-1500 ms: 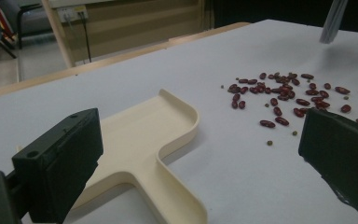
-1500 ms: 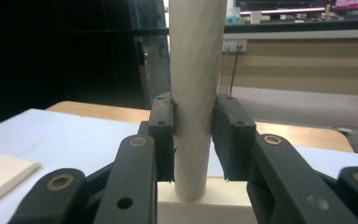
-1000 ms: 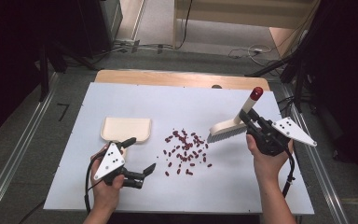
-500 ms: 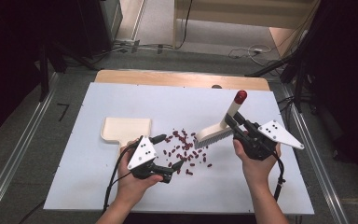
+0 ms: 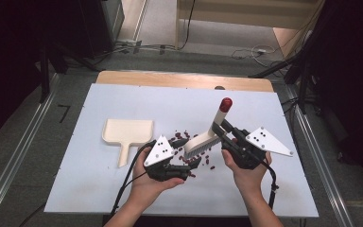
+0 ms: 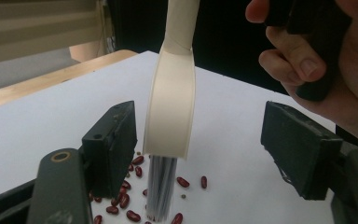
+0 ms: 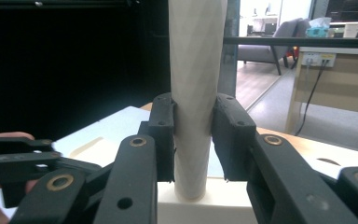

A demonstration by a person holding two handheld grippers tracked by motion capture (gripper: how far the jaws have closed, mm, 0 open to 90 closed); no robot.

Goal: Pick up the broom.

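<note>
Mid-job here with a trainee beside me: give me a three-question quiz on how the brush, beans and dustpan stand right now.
1. True or false: the right gripper is clamped on the brush handle.
2. Where does the dustpan lie relative to the red beans? A) to their left in the high view B) on top of them C) in the left gripper
3. In the left gripper view, what stands between the open jaws, and do the pads press on it?

Key:
1. True; both pads squeeze the handle.
2. A.
3. The brush head, bristles down among the beans; the pads stand apart from it, though the jaws have just been closing.
</note>
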